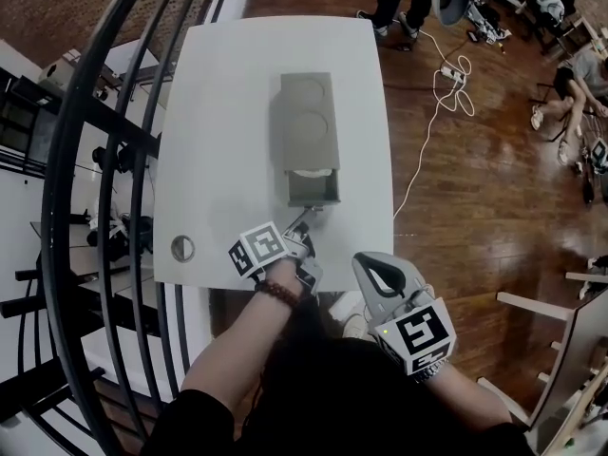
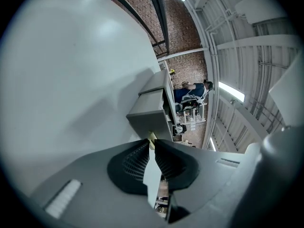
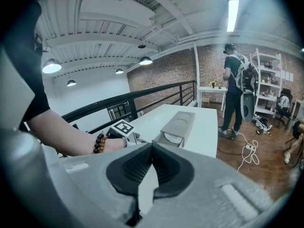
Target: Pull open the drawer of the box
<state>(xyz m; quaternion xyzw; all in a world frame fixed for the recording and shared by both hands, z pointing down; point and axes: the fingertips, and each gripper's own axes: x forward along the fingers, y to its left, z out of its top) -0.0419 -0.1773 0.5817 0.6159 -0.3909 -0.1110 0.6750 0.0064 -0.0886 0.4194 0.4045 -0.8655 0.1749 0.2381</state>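
While the left gripper [image 1: 307, 222] pinches the pull tab [image 2: 151, 137] at 6 o'clock of the box [image 1: 310, 122], the drawer [image 1: 313, 188] sits partly out; right gripper [image 1: 369, 262] closed, empty.

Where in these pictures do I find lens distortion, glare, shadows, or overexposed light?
Head view: the black metal railing bows from distortion, the glossy wooden floor glares, the grey rectangular box throws a soft shadow leftwards. Left gripper view: black vignetted corners; the small pale pull tab at the jaws is unclear. Right gripper view: the ceiling strip light is overexposed.
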